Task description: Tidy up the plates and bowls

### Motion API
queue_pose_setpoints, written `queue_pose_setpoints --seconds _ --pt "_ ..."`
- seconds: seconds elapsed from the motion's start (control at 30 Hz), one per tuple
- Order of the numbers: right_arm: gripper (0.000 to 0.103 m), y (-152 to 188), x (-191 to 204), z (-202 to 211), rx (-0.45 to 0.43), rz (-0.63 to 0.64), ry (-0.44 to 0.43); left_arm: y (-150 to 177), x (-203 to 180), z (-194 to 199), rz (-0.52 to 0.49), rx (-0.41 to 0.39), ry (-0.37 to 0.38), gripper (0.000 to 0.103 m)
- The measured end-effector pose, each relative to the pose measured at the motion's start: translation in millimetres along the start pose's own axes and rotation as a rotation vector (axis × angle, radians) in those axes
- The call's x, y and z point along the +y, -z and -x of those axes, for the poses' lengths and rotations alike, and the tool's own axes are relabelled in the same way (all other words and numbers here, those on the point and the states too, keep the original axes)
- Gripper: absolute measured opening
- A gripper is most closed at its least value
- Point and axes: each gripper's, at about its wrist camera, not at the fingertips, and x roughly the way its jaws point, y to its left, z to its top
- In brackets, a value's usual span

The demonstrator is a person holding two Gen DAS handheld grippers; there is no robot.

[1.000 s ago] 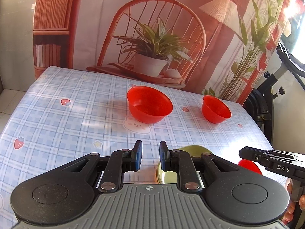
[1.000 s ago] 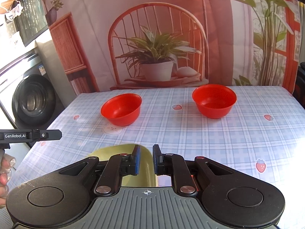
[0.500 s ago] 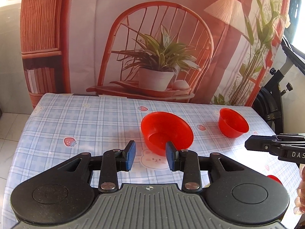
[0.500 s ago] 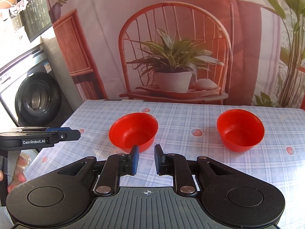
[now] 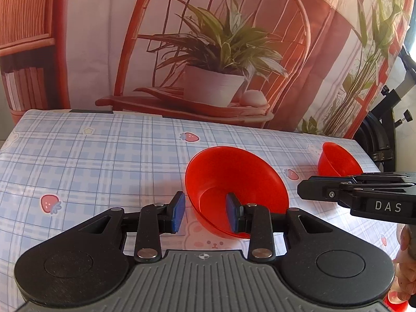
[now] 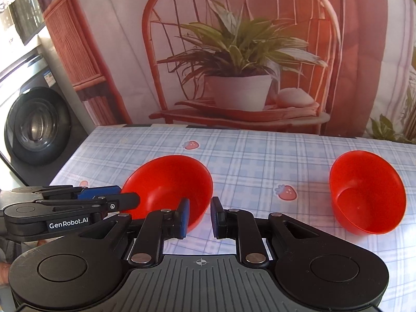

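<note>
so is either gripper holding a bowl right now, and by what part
Nothing is held. The left gripper is open around the near bowl's rim, pads not touching. The right gripper has only a narrow empty gap.

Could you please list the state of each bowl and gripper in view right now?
Left red bowl: upright, empty, resting on the tablecloth.
Right red bowl: upright, empty, standing apart.
Left gripper: open, straddling the left bowl's near rim, not gripping.
Right gripper: narrowly open, holding nothing.
</note>
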Motion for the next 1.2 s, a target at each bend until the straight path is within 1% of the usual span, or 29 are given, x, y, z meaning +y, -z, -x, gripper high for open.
queue_pose_setpoints --seconds 0.1,0.13,0.17,0.23,0.3,0.37,0.47,0.67,0.97,1.2 --pt "0.017 0 0 -12 0.022 -0.005 0.000 3 4 -8 0.019 0.011 -0.008 0.036" --pt "0.017 0 0 -16 0.032 -0.009 -0.002 4 5 -9 0.027 0.011 -0.009 0.033" --pt "0.017 1 -1 -19 0.043 -0.014 -0.001 5 6 -11 0.032 0.012 -0.008 0.025" --pt "0.017 2 -2 -25 0.060 -0.025 -0.002 7 7 -12 0.032 0.016 -0.006 0.018" --pt "0.017 4 -2 -28 0.071 -0.043 -0.004 7 7 -11 0.028 0.012 -0.002 0.018" --pt "0.012 6 -3 -28 0.072 -0.060 -0.006 7 6 -9 0.024 0.011 -0.003 0.017" --pt "0.010 9 -1 -22 0.060 -0.085 -0.010 6 3 -6 0.026 0.020 -0.014 0.015" --pt "0.009 12 1 2 0.015 -0.115 -0.026 5 -7 14 -0.006 0.003 -0.021 0.015" --pt "0.009 28 4 52 -0.067 -0.126 -0.034 10 -33 53 -0.034 -0.027 -0.024 0.015" --pt "0.009 43 3 87 -0.126 -0.127 -0.036 18 -54 77 -0.027 -0.046 -0.017 0.015"
